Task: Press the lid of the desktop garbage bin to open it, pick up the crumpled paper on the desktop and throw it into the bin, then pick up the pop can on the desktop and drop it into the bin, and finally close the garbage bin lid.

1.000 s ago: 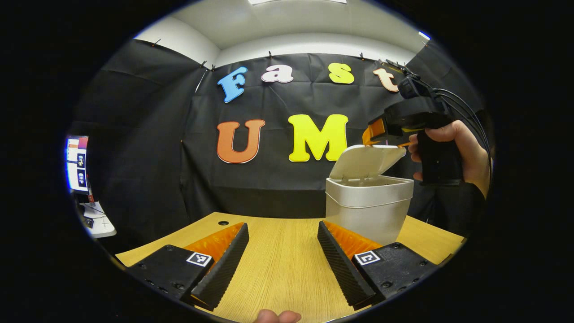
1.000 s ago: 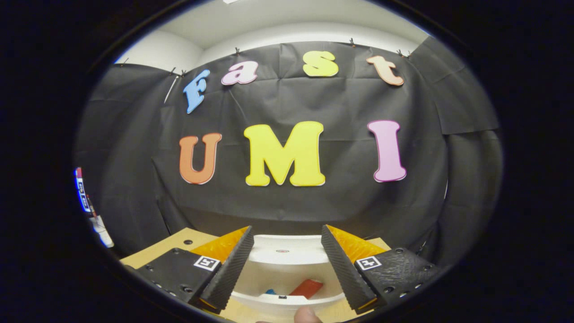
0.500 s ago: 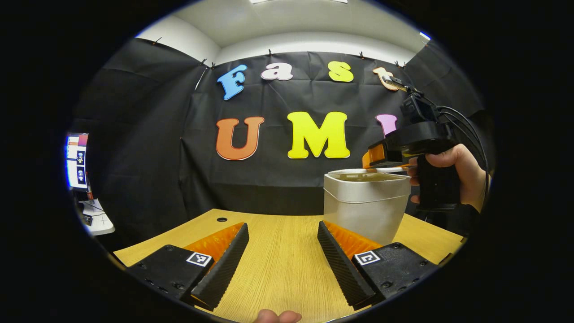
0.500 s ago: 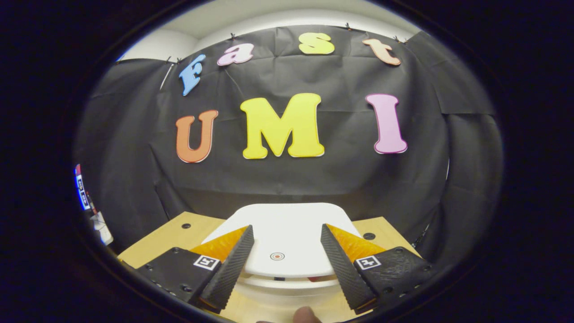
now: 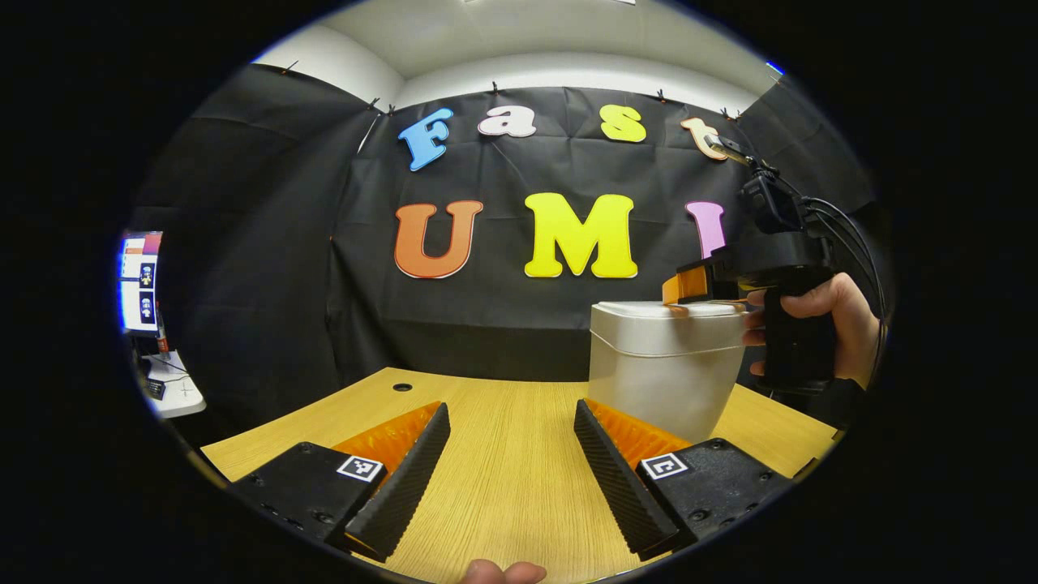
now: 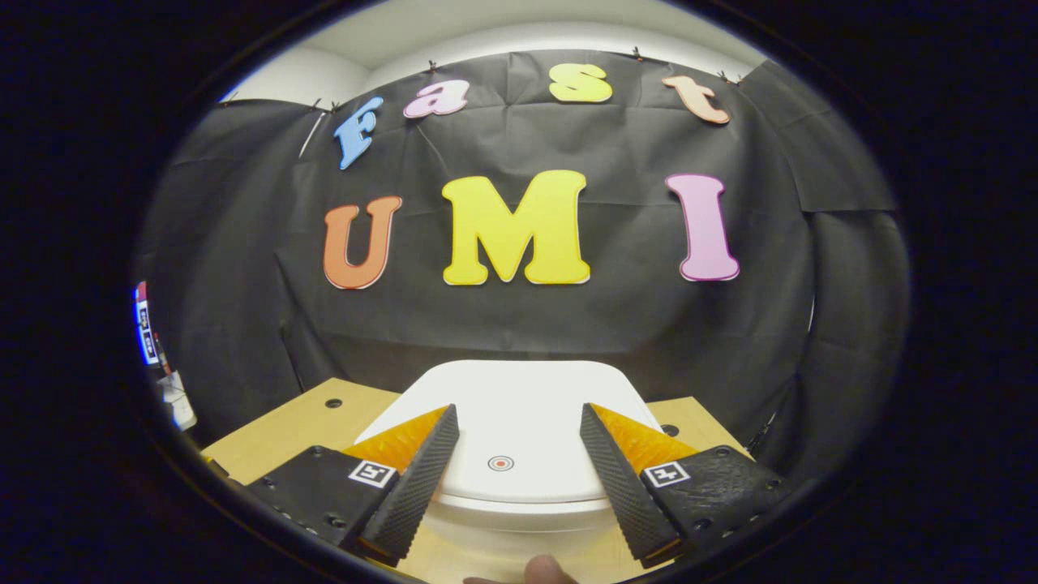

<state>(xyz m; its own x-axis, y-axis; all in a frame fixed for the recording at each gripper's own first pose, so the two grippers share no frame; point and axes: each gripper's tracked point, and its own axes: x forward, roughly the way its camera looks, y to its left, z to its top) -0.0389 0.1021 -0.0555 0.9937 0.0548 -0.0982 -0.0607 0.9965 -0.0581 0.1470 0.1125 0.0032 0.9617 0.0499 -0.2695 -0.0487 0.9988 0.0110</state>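
Note:
The white desktop bin (image 5: 661,369) stands on the wooden table at the right in the left gripper view, its lid (image 5: 669,309) lying flat and closed. My right gripper (image 5: 689,285), held by a hand (image 5: 835,324), rests on top of that lid. In the right gripper view the lid (image 6: 511,405) with a small red ring mark (image 6: 500,463) lies just under my right gripper (image 6: 519,422), which is open with nothing between its fingers. My left gripper (image 5: 511,422) is open low over the table, left of the bin, and holds nothing.
The wooden table (image 5: 503,478) has a round cable hole (image 5: 402,387) near its back edge and two more holes (image 6: 333,402) beside the bin. A monitor (image 5: 138,280) and a white side surface (image 5: 166,389) stand at far left.
The bin lid went from tilted up and open to flat and closed as my right gripper came down on it. The left gripper stayed in place.

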